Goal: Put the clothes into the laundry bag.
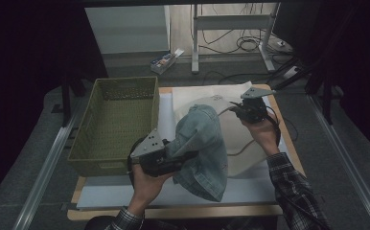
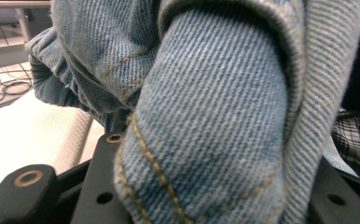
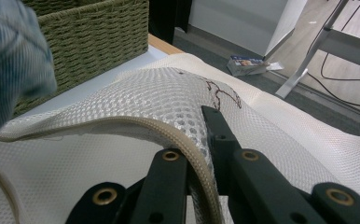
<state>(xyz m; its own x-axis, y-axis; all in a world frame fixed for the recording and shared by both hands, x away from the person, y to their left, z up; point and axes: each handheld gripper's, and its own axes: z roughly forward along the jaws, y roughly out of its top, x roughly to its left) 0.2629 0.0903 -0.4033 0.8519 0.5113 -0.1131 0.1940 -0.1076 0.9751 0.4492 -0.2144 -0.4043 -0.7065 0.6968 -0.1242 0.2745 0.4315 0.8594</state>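
Denim garment hangs above the desk, pinched in your left tool; your right tool clamps the mesh laundry bag's zipper edge, lifting it open. Next, feed the denim inside.

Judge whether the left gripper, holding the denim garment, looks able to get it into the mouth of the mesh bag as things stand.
Probably yes. The right gripper pinches the mesh bag's zipped edge and lifts it, and the denim garment in the left gripper hangs just beside it, with nothing between. How wide the mouth gapes is unclear.
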